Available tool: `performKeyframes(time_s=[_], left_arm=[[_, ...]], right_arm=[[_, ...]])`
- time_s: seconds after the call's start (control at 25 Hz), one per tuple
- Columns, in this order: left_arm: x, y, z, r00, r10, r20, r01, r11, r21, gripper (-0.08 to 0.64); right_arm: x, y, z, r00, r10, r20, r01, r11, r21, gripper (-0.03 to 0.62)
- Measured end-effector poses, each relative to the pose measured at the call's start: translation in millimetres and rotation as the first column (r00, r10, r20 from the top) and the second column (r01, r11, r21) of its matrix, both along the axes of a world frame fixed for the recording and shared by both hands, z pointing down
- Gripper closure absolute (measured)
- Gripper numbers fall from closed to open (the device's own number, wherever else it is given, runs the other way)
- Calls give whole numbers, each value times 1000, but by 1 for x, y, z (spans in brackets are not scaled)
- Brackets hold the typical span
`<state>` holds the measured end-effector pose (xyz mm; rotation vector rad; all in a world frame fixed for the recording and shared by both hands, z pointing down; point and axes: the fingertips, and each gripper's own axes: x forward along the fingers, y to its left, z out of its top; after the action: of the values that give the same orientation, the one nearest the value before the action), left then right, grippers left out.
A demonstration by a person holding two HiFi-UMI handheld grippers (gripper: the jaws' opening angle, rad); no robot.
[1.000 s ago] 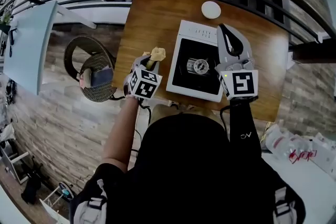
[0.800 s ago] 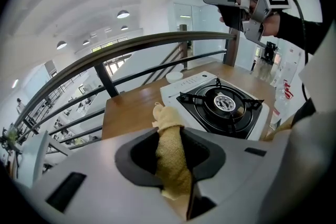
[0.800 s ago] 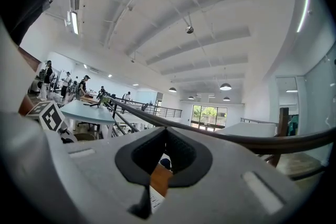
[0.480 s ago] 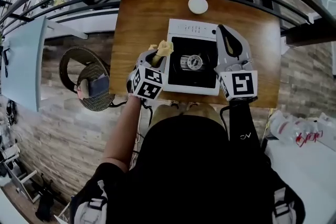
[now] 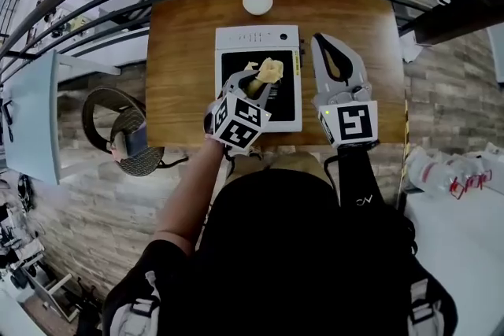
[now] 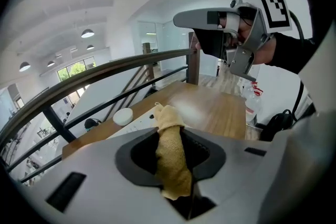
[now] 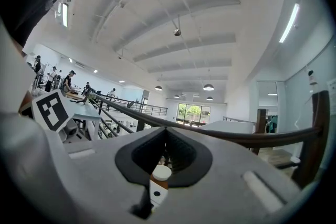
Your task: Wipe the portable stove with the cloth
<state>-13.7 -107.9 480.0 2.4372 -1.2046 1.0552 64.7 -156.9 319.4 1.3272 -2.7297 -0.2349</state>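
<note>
Fingers of the left gripper (image 5: 256, 83) clamp a wad of yellow cloth (image 5: 270, 72), its free end poking out past their tips. Directly beneath them lies the black top plate of the portable stove (image 5: 252, 37). Contact between cloth and plate not discernible. Right gripper (image 5: 321, 40) fingers pressed together, nothing between them, poised just off the stove's right edge, over the bench (image 5: 181, 67). Judgement: cloth in hand and positioned; wiping at its very start at most, and the stove surface all remains to do.
</note>
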Motion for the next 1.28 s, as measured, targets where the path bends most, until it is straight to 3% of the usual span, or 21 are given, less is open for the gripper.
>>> performKeyframes(time_s=[0.28,0.48,0.56,0.72,0.92,1.08,1.28], left_arm=[[96,12,13,991,134,13,-134,990,-33,468],[121,27,36,989,145,37,-141,987,-82,469],[117,29,45,991,125,50,-120,988,-100,468],[85,33,48,996,64,58,-57,993,-104,469],[11,41,42,993,-88,78,95,991,-90,468],[-63,58,41,972,-212,100,220,972,-81,468],[-145,90,44,931,-345,119,355,931,-87,468]], right_arm=[[60,14,18,1000,27,16,-27,999,-47,592],[79,27,31,997,24,67,-19,997,-78,592],[83,27,46,999,20,46,-15,994,-105,592],[67,32,56,999,-20,32,24,992,-127,592],[37,40,51,997,-70,13,71,992,-108,592],[1,41,49,994,-110,13,111,989,-96,592],[-56,47,50,982,-189,19,190,977,-95,592]])
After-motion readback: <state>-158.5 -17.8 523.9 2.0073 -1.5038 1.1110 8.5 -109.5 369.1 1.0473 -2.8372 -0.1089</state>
